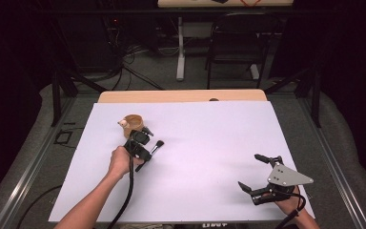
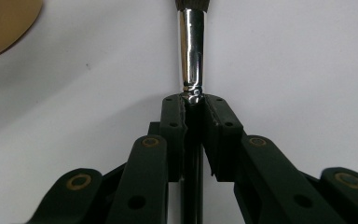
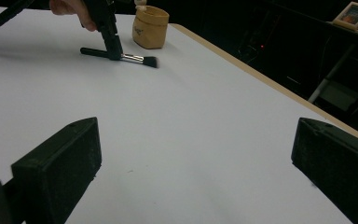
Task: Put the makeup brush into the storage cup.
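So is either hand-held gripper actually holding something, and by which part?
The left hand-held gripper grips the makeup brush by its black handle, beside the metal ferrule. The right hand-held gripper holds nothing.

The table (image 1: pixel 181 96) had a wooden top covered by a white sheet (image 1: pixel 205 143). A small tan paper bag (image 1: pixel 134 125) stood on the sheet near its far left. A black-handled brush (image 3: pixel 121 56) lay just beside the bag.

A pouch (image 1: pixel 133 122) stands on the counter (image 1: pixel 209 143) toward its far left corner; a brush (image 1: pixel 153 150) lies just before it, the right gripper (image 1: pixel 257 171) near the front right corner.
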{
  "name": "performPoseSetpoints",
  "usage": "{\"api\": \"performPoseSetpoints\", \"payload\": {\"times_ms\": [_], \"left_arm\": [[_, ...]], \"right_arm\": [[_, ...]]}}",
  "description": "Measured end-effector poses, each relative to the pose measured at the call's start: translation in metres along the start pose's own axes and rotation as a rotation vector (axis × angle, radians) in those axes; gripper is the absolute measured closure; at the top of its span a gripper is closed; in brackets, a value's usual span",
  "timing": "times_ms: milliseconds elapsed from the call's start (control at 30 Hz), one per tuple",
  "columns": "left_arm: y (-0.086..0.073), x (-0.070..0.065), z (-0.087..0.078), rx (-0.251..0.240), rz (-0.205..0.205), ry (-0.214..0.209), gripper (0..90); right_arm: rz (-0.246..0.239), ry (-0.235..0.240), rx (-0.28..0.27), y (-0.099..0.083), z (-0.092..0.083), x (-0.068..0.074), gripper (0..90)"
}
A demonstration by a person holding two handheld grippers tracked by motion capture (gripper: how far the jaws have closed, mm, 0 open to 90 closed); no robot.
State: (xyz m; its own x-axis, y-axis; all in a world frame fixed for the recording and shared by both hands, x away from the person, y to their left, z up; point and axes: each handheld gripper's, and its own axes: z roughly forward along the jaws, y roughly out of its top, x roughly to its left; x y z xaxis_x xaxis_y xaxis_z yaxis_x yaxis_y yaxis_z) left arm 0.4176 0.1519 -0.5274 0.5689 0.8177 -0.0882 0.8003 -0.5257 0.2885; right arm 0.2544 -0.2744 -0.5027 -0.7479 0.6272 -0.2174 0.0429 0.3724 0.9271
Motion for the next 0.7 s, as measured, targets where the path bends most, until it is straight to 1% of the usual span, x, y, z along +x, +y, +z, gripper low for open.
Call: {"api": "performPoseSetpoints", "payload": {"times_ms": [33, 67, 133, 200, 233, 267, 300, 367, 500, 600, 633, 667, 700], "left_arm": [[0.0, 0.0, 0.0, 0.0, 0.0, 0.0, 78.6], [-0.001, 0.0, -0.001, -0.014, -0.007, -0.008, 78.6], [-0.001, 0.001, -0.004, -0.031, 0.005, -0.01, 78.7], [-0.001, 0.0, -0.006, -0.049, 0.008, -0.013, 78.7], [-0.001, 0.0, -0.007, -0.058, 0.02, -0.012, 78.7], [-0.001, -0.002, -0.009, -0.06, 0.018, -0.018, 78.8], [-0.001, -0.003, -0.011, -0.073, 0.034, -0.016, 78.8], [-0.001, -0.003, -0.012, -0.08, 0.042, -0.018, 78.8], [-0.004, -0.006, -0.017, -0.128, 0.049, -0.03, 78.8], [-0.005, -0.008, -0.019, -0.143, 0.052, -0.033, 78.8], [-0.005, -0.008, -0.021, -0.161, 0.061, -0.032, 78.8], [-0.005, -0.008, -0.021, -0.161, 0.061, -0.032, 78.8], [-0.006, -0.009, -0.022, -0.174, 0.062, -0.035, 78.8]], "right_arm": [[0.0, 0.0, 0.0, 0.0, 0.0, 0.0, 0.7], [-0.001, 0.0, -0.001, 0.0, 0.0, 0.0, 0.7], [0.0, 0.001, 0.003, 0.0, 0.0, -0.001, 0.7], [0.0, 0.0, 0.003, 0.0, 0.0, -0.001, 0.8], [0.0, 0.001, 0.003, 0.0, 0.0, -0.001, 0.7], [0.0, 0.001, 0.004, 0.0, 0.0, -0.001, 0.7], [0.0, 0.0, 0.003, 0.0, 0.0, -0.001, 0.7], [0.001, 0.0, 0.003, 0.0, 0.0, -0.001, 0.7], [0.0, -0.001, 0.003, 0.0, 0.0, -0.001, 0.8], [0.001, -0.001, 0.003, 0.0, 0.0, -0.001, 0.8], [0.001, -0.001, 0.003, 0.0, 0.0, -0.001, 0.8], [0.001, -0.001, 0.003, 0.0, 0.0, -0.001, 0.8], [0.001, -0.001, 0.003, 0.0, 0.0, -0.001, 0.8]]}}
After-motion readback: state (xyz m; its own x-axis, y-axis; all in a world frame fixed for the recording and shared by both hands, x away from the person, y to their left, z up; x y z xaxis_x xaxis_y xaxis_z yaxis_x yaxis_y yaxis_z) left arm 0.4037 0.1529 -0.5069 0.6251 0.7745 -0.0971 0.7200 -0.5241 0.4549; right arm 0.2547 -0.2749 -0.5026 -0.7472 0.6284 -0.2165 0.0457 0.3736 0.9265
